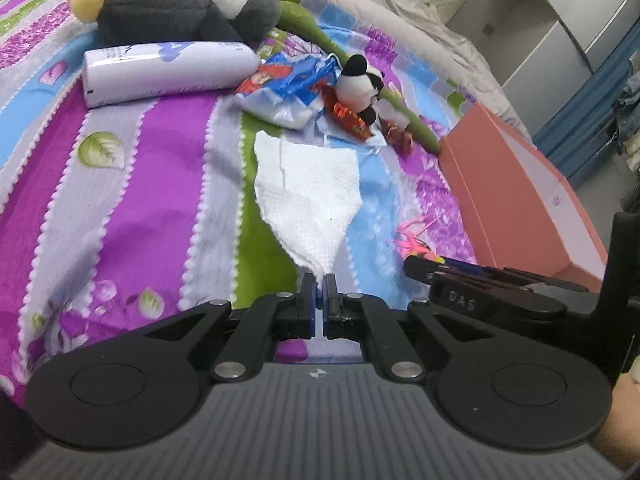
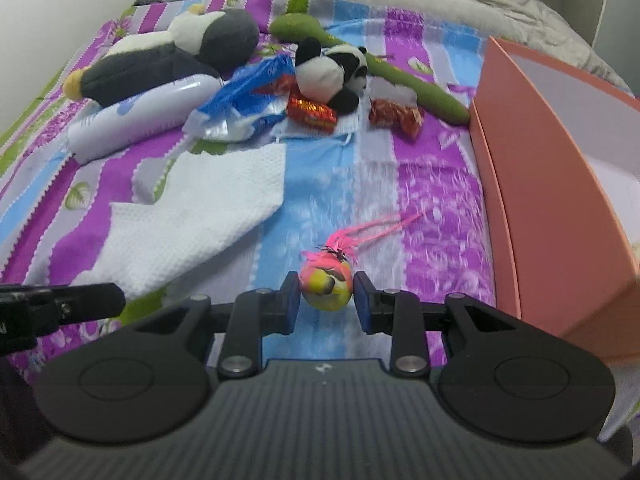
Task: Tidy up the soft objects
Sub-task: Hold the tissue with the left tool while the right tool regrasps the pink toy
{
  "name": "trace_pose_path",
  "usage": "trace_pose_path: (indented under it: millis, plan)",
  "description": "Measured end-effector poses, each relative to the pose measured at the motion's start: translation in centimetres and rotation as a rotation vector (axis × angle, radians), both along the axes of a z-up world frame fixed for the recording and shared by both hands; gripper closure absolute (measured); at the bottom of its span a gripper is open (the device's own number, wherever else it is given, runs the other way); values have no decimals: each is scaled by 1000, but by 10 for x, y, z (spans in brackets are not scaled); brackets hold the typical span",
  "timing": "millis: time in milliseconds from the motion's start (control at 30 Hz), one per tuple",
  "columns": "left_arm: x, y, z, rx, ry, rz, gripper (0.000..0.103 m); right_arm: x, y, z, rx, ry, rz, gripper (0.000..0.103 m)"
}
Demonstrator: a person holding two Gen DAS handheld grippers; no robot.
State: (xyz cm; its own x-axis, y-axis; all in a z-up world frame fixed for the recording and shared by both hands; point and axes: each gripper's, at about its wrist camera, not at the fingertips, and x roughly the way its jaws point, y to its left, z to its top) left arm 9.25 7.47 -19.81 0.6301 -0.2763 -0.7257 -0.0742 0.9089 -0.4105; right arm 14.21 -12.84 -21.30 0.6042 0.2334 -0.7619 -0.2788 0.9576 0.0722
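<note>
Your left gripper (image 1: 319,285) is pinching a corner of the white cloth (image 1: 308,192) with its jaws nearly together. Your right gripper (image 2: 326,290) is clamping the pink-and-yellow ball (image 2: 326,286), jaws partly apart. The pink box (image 2: 560,184) beside it is showing a bare white interior only in the right view. "DAS" is reading on the right gripper's side in the left view.
</note>
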Motion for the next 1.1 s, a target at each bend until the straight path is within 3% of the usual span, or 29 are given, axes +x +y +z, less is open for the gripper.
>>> trace_pose_path:
  millis: [233,300,333,367,433,500,767,900,1100]
  plan:
    - [-14,1,-3,39,35,-43,98,-14,-3,1,9,40,-22,70]
    - [-12,2,-5,42,57,-42,91,-14,-5,2,14,46,-26,70]
    - [-11,2,-5,38,62,-47,79,-14,-6,3,17,51,-28,69]
    - [-11,2,-5,33,61,-46,58,-13,-7,4,21,57,-30,67]
    - [-9,2,-3,44,51,-38,41,-12,-9,5,28,66,-41,59]
    - [-6,1,0,62,44,-50,41,-12,-11,6,38,68,-50,52]
    - [32,-8,-15,205,58,-96,41,2,-2,-1,24,88,-40,52]
    - [45,-17,-23,251,51,-140,41,10,-4,-10,21,115,-20,53]
    - [60,-32,-34,342,40,-201,41,19,-9,-19,38,132,-7,64]
